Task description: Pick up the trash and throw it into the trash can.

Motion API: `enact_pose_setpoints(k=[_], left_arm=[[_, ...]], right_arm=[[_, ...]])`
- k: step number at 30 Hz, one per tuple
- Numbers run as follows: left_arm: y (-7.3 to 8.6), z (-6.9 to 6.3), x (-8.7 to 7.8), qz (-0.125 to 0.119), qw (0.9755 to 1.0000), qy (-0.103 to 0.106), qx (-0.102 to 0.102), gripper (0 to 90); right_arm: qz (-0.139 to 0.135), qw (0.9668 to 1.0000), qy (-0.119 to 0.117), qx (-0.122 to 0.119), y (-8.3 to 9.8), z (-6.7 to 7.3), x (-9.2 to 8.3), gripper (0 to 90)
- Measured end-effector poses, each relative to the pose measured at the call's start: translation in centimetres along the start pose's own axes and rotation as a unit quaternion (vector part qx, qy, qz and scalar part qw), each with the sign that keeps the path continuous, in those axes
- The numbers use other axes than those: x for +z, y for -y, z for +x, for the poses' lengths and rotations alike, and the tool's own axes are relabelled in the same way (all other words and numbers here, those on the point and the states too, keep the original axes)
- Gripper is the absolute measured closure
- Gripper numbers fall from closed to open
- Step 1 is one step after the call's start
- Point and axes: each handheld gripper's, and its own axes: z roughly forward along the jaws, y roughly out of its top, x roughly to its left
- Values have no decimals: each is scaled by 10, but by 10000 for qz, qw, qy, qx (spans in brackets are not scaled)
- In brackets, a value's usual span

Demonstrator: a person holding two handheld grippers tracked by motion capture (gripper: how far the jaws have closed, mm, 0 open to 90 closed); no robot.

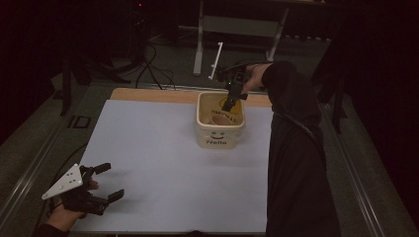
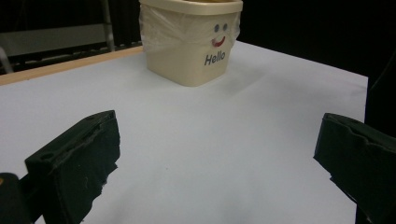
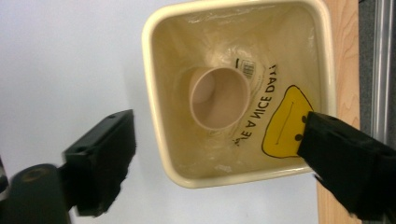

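The right tongs (image 1: 230,101) are being held spread wide over the mouth of the cream bin (image 1: 220,132), which is standing toward the far edge of the desk (image 1: 148,163); nothing is being gripped between the jaws. In the right gripper view a brown paper cup (image 3: 218,97) is seen lying on its side at the bottom of the bin, resting on the clear plastic liner (image 3: 275,70) with the yellow smiley print. The cup is judged to be already dropped in, so the drop-off looks done.

The left tongs (image 1: 104,183) are being kept released as well, hovering low at the near left corner of the desk, well apart from the bin, with only bare desk between the jaws.

Risk is judged to lie mainly in the retreat. One right jaw is being held close to the bin's rim, so the loose liner could be snagged and pulled up, or the light bin could be tipped or dragged toward the desk edge, if the hand is drawn back at a slant instead of being raised straight first.
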Motion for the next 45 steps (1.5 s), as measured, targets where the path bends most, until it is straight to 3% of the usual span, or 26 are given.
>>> enact_pose_setpoints(k=[13,27,45], left_arm=[[-2,-1,2,-39,10000,88,27,11],[-4,-2,6,-37,9998,157,73,11],[-5,-3,9,-33,9997,220,94,11]], right_arm=[[-75,9999,-11,-143,-6,13,-8,105],[-28,10000,81,2,4,26,-19,104],[-48,9993,226,282,43,47,-30,105]])
